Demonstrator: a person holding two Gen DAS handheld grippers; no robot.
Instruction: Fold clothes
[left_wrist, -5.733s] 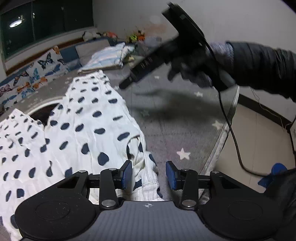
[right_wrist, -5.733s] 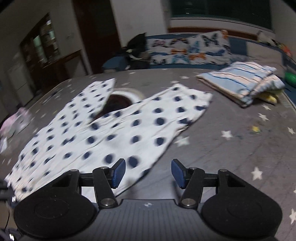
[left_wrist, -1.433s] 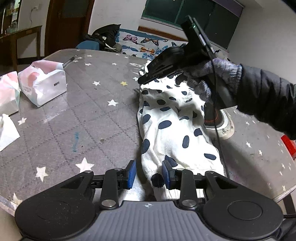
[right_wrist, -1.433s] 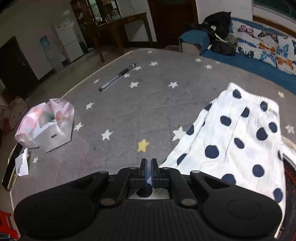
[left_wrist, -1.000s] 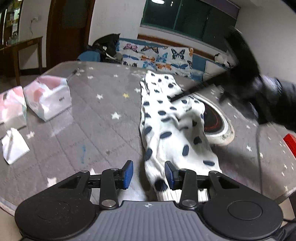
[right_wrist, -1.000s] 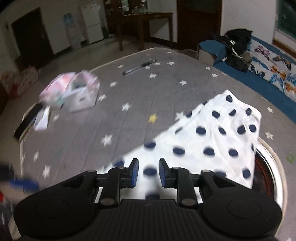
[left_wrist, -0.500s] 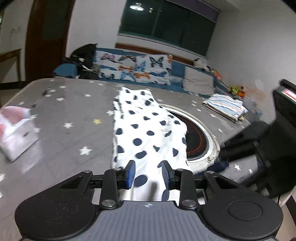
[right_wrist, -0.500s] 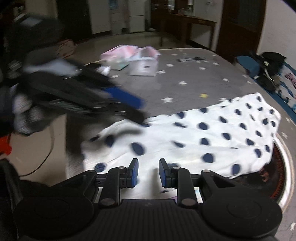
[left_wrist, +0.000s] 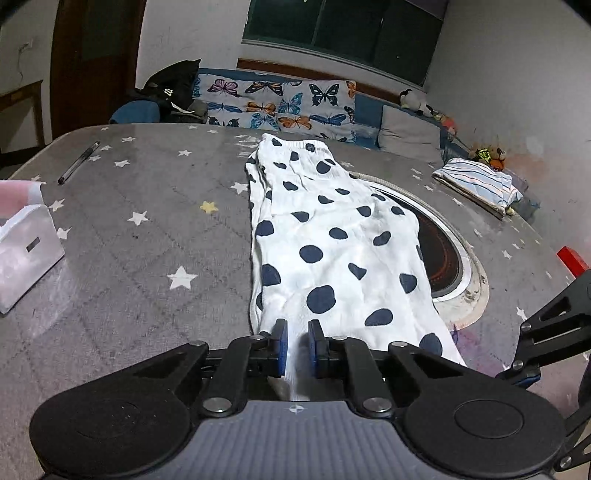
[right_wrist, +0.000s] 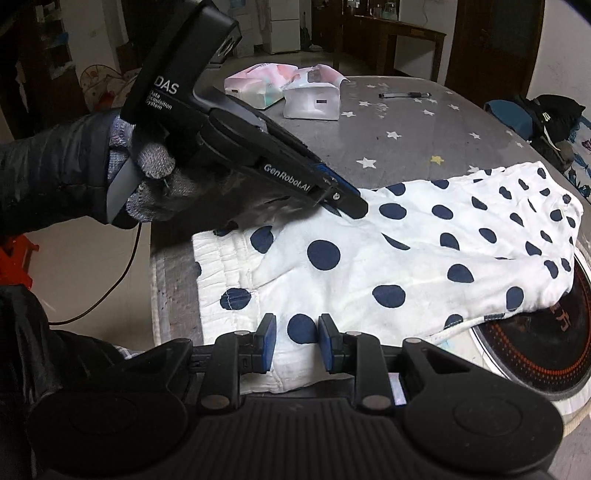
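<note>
White trousers with navy dots (left_wrist: 332, 240) lie folded lengthwise on the grey star-patterned table (left_wrist: 140, 258). My left gripper (left_wrist: 297, 347) sits at their near end, its jaws closing, with a ridge of white cloth pinched between the pads. In the right wrist view that left gripper (right_wrist: 347, 203), held by a gloved hand (right_wrist: 155, 177), bites the far edge of the trousers (right_wrist: 424, 258). My right gripper (right_wrist: 297, 343) hovers over the gathered end with the jaws apart, and flat cloth shows in the gap. The left wrist view catches the right gripper (left_wrist: 517, 350) at its right border.
A round hob (left_wrist: 443, 251) is set into the table, partly under the trousers. Two tissue packs (right_wrist: 314, 98) and a pen (right_wrist: 404, 95) lie at the far side. A folded striped cloth (left_wrist: 480, 184) rests near the wall. The table edge (right_wrist: 159, 280) runs beside the gathered end.
The left jaws have narrowed onto the cloth at the near end. Both grippers have swung over to the same end of the trousers, and the left one has come down onto its edge.
</note>
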